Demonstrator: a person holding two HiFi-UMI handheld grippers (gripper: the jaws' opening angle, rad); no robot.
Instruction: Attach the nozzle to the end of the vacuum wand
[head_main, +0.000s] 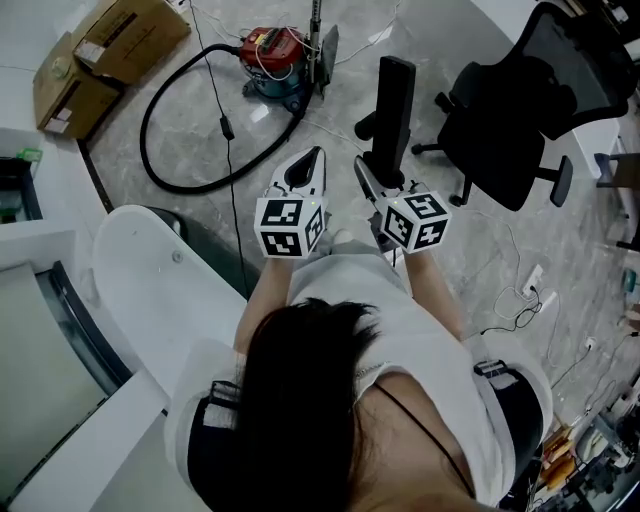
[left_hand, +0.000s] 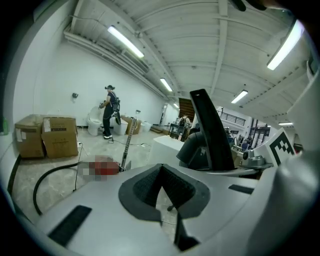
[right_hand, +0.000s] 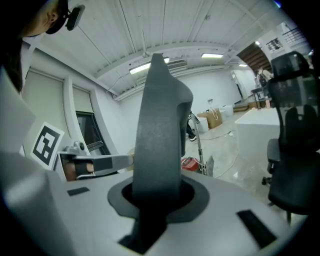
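nozzle, a dark, flattened piece, stands between the pads of the right gripper. the jaws are drawn narrow and clamp its lower end, and most of its length rises past the fingertips, leaning a little. in the head view it hangs over bare stone floor in front of the person, just right of the left gripper. that gripper's jaws are closed together with nothing between them, and through the small gap behind the tips only floor shows. the two grippers sit side by side, near each other but apart.

the vacuum wand stands upright against the red vacuum cleaner, well apart from the nozzle and farther out on the floor. a black hose loops from the cleaner to the left, and a thin cord crosses that loop. the floor between the grippers and the wand is open. on the right a black office chair stands near the nozzle. a white rounded tabletop edge borders the left side beside the person. cardboard boxes sit far left, clear of the hose loop.
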